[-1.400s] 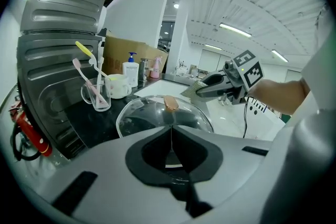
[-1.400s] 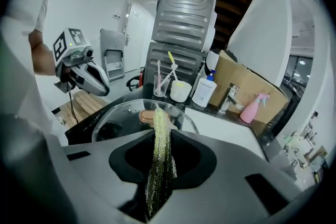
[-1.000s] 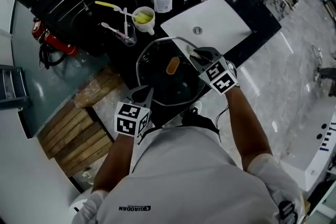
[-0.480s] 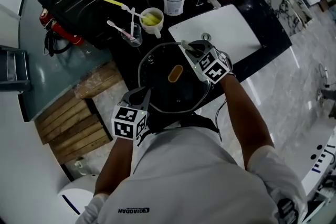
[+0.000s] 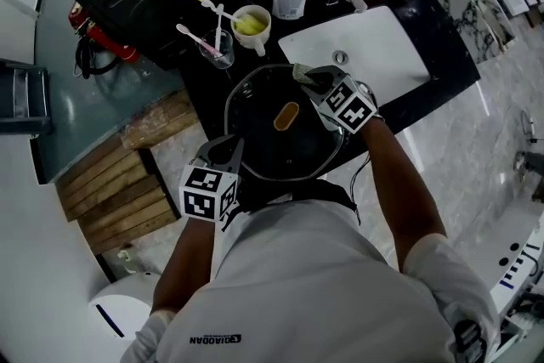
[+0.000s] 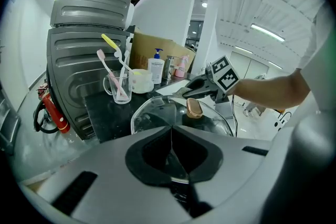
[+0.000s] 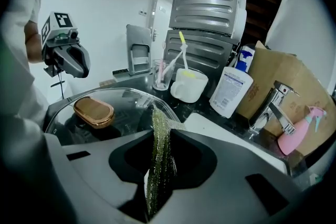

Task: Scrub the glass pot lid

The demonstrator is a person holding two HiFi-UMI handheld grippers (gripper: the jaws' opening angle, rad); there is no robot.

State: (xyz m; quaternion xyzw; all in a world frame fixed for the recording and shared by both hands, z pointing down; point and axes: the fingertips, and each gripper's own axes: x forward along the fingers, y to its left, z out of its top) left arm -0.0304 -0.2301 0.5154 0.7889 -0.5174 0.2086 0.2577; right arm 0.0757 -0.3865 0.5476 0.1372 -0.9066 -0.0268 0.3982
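Jaws of the left gripper (image 6: 171, 140) were together, clamped on the near rim of the glass pot lid (image 5: 259, 144). That was the only grip on it. The lid lay roughly level at the front of the black desk (image 5: 191, 89), knob (image 5: 286, 116) up. Its near side seemed to reach past the desk edge toward the person. I could not tell whether its underside rested on the desk.

Right gripper (image 7: 157, 176): jaws shut on a green scouring pad (image 7: 159, 139), held edge-on, with its free end touching the lid's far rim beside the white sink (image 5: 378, 55).

Risks noted:
- A single-point hold on smooth glass. Downward or sideways scrub force at the far rim could lever the lid about the left jaws, so it could twist or slide out.
- If it slipped, it might fall off the desk edge to the floor (image 5: 174, 150) and break.
- The pad was thin and gripped by one end, so hard strokes might fold it or drag it from the jaws. Bare jaw tips would then strike the glass.
- A cup (image 5: 214, 48) of toothbrushes stood near the lid's far left rim, and a wide stroke or a swinging lid could knock it over.
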